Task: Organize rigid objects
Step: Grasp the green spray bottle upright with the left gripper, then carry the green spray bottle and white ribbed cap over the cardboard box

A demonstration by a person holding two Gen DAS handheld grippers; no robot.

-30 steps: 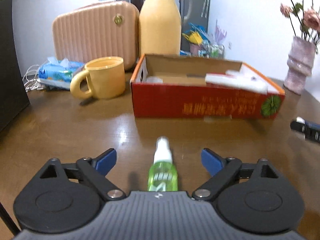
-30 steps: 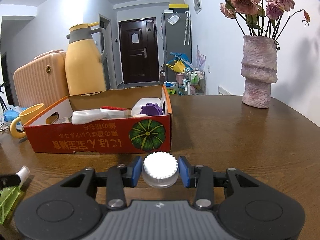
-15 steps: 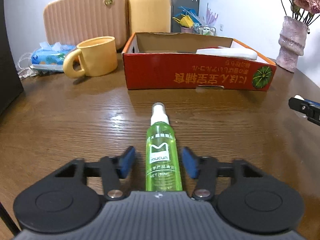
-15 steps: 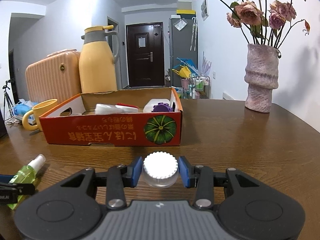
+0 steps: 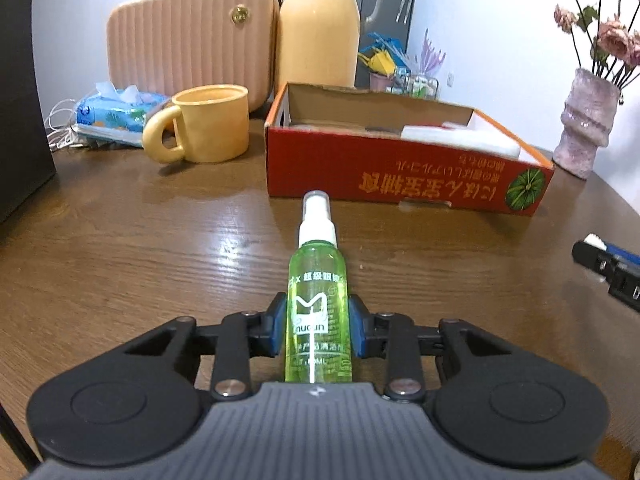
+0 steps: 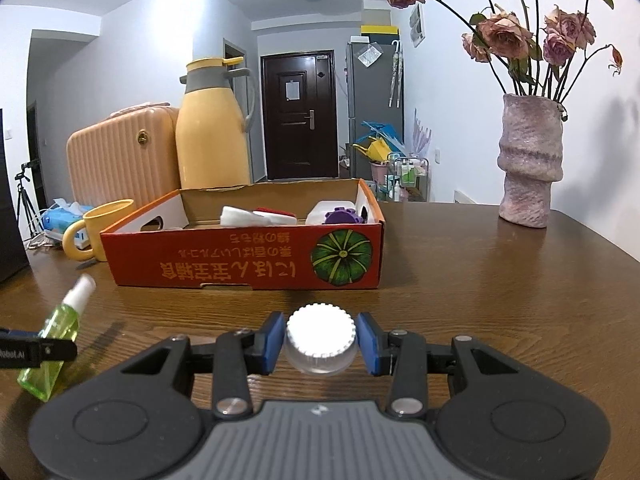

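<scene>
A green spray bottle (image 5: 316, 280) with a white nozzle lies lengthwise between my left gripper's (image 5: 318, 322) blue pads, nozzle toward the box. The jaws are closing and the pads press on the bottle's sides. In the right wrist view the bottle (image 6: 60, 320) tilts nozzle-up at the far left. My right gripper (image 6: 320, 340) is shut on a small clear jar with a ribbed white cap (image 6: 320, 330), just above the table. Ahead of both stands an open red cardboard box (image 6: 240, 268), which holds white items and a purple cap (image 6: 344, 216). The right gripper's fingers (image 5: 608, 264) show at the left view's right edge.
A yellow mug (image 5: 208, 124), a yellow thermos jug (image 5: 318, 28), a peach suitcase (image 5: 188, 40) and a tissue pack (image 5: 112, 114) stand behind and left of the box. A pink vase with dried roses (image 6: 530, 168) is at the right. A black object (image 5: 20, 92) borders the left edge.
My left gripper's jaws closed from wide open onto the green spray bottle, which now reaches further ahead of the fingers. The right gripper kept hold of the jar and shifted sideways.
</scene>
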